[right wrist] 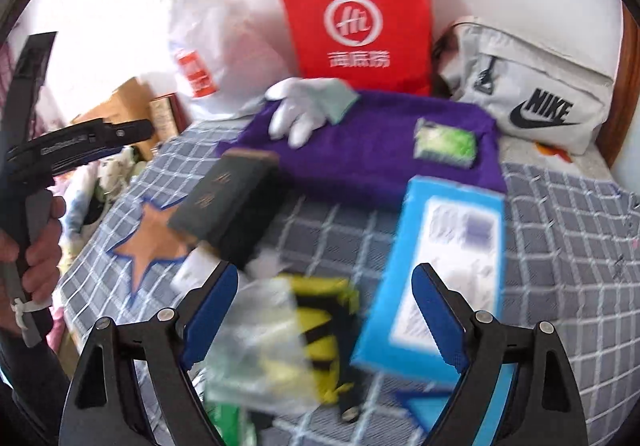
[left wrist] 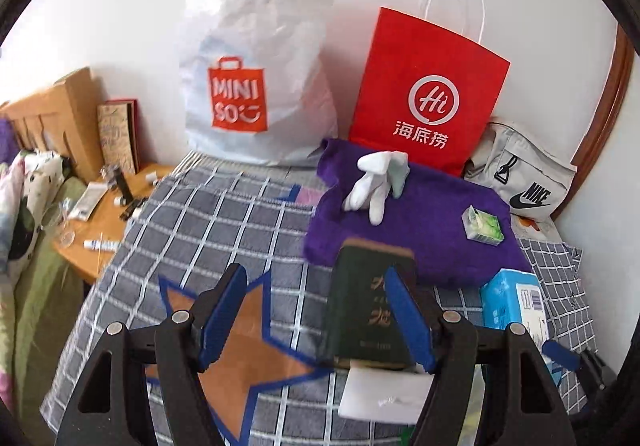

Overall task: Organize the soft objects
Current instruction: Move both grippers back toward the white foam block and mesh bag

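On a grey checked bedspread (left wrist: 224,218) lies a purple towel (left wrist: 420,222) with a white glove (left wrist: 376,182) and a small green tissue pack (left wrist: 482,226) on it. They also show in the right wrist view: towel (right wrist: 380,150), glove (right wrist: 296,110), tissue pack (right wrist: 446,142). My left gripper (left wrist: 316,282) is open above the bed, and a dark green book (left wrist: 368,310) lies just under its right finger. My right gripper (right wrist: 324,282) is open over a yellow-and-black soft item in a clear bag (right wrist: 316,330), next to a blue box (right wrist: 444,266).
A white Miniso bag (left wrist: 256,58), a red paper bag (left wrist: 428,94) and a grey Nike bag (left wrist: 524,174) stand against the wall. A white pad (left wrist: 384,392) lies under the book. A cluttered wooden bedside table (left wrist: 104,222) is left.
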Available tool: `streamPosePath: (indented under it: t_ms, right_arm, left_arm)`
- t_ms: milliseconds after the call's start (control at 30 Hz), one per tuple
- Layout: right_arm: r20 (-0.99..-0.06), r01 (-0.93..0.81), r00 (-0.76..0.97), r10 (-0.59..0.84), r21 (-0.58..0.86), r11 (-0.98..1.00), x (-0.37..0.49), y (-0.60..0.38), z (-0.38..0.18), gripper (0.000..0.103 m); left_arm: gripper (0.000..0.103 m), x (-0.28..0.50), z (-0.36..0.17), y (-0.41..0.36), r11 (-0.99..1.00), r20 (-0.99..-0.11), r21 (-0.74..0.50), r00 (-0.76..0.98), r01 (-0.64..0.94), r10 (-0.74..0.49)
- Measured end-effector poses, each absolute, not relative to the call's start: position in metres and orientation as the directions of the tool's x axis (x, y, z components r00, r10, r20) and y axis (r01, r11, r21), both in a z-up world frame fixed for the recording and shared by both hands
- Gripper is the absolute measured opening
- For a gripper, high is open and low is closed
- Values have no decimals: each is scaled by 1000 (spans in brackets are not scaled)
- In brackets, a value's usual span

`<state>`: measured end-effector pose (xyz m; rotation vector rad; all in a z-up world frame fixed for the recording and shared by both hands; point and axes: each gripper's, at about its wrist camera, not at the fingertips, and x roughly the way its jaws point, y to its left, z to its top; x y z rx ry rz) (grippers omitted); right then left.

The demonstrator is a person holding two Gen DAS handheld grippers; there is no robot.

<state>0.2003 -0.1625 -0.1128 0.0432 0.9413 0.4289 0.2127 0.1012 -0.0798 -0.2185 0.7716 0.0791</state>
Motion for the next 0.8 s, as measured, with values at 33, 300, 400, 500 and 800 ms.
streamPosePath:
  t_ms: [33, 300, 400, 500, 800]
  right_arm:
    - [-771, -351, 507, 385, 224, 909, 194, -159, -116, 95]
    - [-788, -396, 479, 386, 199, 897, 167, -135, -149, 95]
    - [-802, -390, 465, 376, 195, 900, 166, -130, -159, 95]
    - [-813, -395, 468, 347, 159, 905, 167, -122, -164, 95]
    - [-818, -390, 504, 277, 70, 918, 159, -105, -173, 91]
  left_arm:
    - [70, 206, -83, 103, 972, -698, -180, 716, -153, -17]
    - [70, 172, -119, 102, 965, -722, -210, 691, -156, -45]
    - [70, 168, -128, 102, 964, -737, -218, 673, -151, -61]
    - [70, 166, -135, 103, 959, -746, -240, 661, -149, -84]
    - [70, 157, -146, 105, 962, -784, -210, 618, -171, -61]
